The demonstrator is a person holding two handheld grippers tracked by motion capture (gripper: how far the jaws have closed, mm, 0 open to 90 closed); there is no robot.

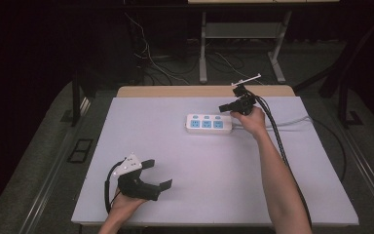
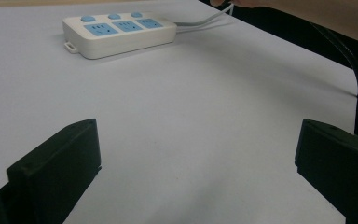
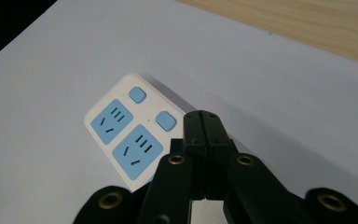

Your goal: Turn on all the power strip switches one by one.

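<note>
A white power strip [image 1: 207, 123] with three blue sockets and three blue buttons lies at the back middle of the pale mat [image 1: 214, 170]. My right gripper [image 1: 224, 108] hangs over the strip's right end, its jaws pressed together with nothing between them. In the right gripper view its shut tips [image 3: 207, 122] cover the strip [image 3: 121, 128] beside the second button. My left gripper [image 1: 159, 174] rests near the front left of the mat with its jaws wide apart and empty. The left gripper view shows the left gripper [image 2: 196, 172] facing the strip [image 2: 119, 32] from far off.
The strip's white cord [image 1: 292, 121] runs off to the right along the mat. A wooden table edge [image 1: 204, 91] shows behind the mat. A metal stand [image 1: 243, 46] and loose wires sit on the floor beyond.
</note>
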